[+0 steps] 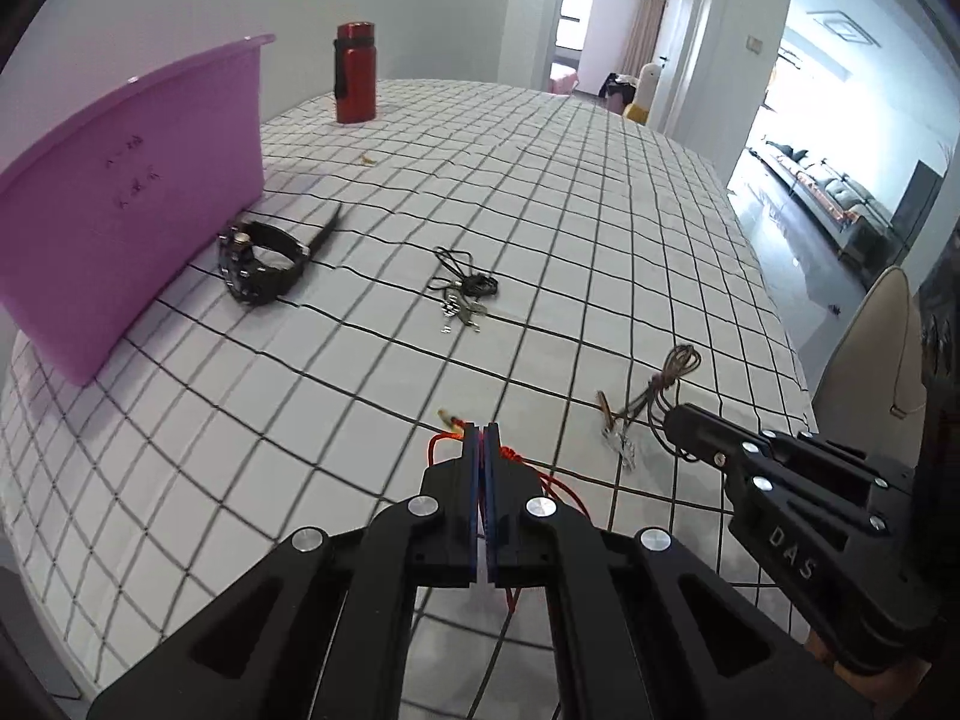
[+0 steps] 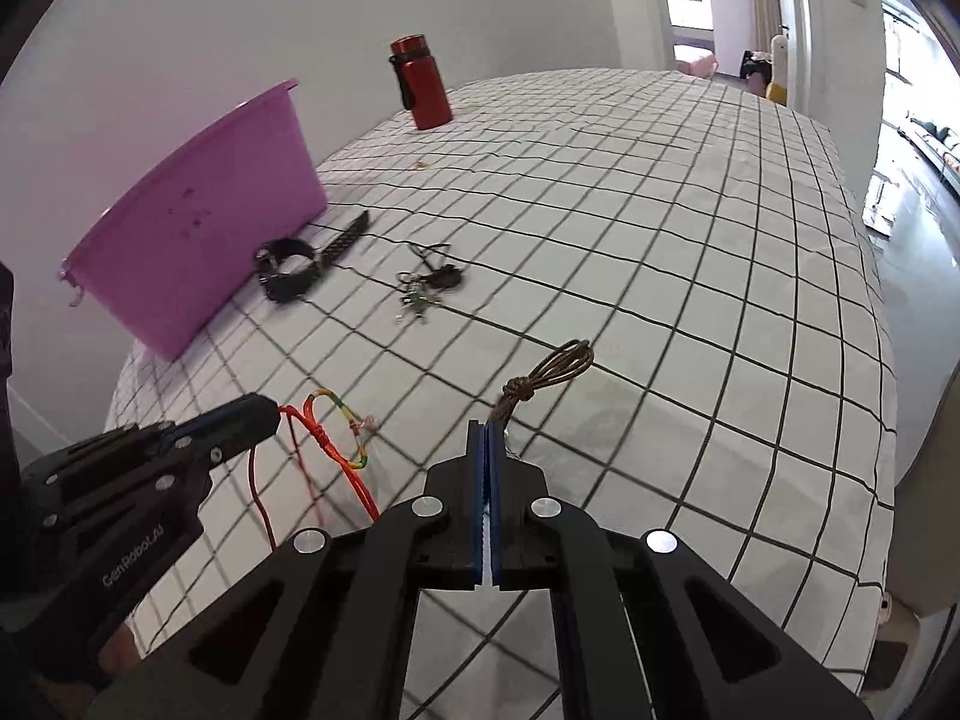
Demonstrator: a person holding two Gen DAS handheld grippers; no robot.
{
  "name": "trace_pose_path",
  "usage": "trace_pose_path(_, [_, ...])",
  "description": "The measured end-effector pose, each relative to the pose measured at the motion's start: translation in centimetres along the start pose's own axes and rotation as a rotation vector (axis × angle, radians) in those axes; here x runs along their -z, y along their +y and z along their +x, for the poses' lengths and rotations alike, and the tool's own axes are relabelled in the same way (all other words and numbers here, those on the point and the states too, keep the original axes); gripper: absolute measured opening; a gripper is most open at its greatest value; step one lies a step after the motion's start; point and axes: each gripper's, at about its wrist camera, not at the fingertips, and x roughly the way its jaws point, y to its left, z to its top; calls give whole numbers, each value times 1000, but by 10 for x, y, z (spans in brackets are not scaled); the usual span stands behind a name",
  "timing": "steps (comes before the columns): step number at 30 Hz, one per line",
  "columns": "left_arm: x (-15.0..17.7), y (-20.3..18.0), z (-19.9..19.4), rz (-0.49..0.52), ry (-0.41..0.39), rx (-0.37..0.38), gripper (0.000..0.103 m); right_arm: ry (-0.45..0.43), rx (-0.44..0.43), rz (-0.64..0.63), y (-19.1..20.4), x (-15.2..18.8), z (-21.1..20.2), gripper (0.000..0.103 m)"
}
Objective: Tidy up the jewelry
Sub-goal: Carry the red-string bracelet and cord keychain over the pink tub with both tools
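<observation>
My left gripper [image 1: 482, 429] is shut on a red cord necklace [image 1: 555, 486], which hangs lifted in the right wrist view [image 2: 336, 450] with a coloured loop end. My right gripper [image 2: 485, 427] is shut on a brown cord necklace [image 2: 549, 369]; the left wrist view shows it [image 1: 672, 372] with a small pendant dangling. A black watch [image 1: 261, 264] lies beside the purple tub [image 1: 126, 204]. A black cord necklace with metal charms [image 1: 465, 294] lies mid-table. The left gripper also shows in the right wrist view [image 2: 264, 414].
A red water bottle [image 1: 355, 81] stands at the far side of the checked tablecloth [image 1: 600, 210]. The tub stands at the table's left edge. A beige chair back [image 1: 882, 348] is at the right edge. A doorway lies beyond.
</observation>
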Motion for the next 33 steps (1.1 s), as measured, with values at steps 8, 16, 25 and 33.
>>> trace_pose_path(8, [-13, 17, -36, -46, -13, -36, 2, -12, -79, 3, 17, -15, -29, 2])
trace_pose_path(16, [-30, 39, -79, -89, -55, -79, 2, -52, -135, -82, 52, -46, -62, 2])
trace_pose_path(25, [-60, 79, -128, -146, -131, -139, 2, -84, -215, -173, 102, -88, -82, 2])
trace_pose_path(33, [-95, 130, -160, -138, -208, -167, 2, -143, -257, -203, 163, -128, -82, 2])
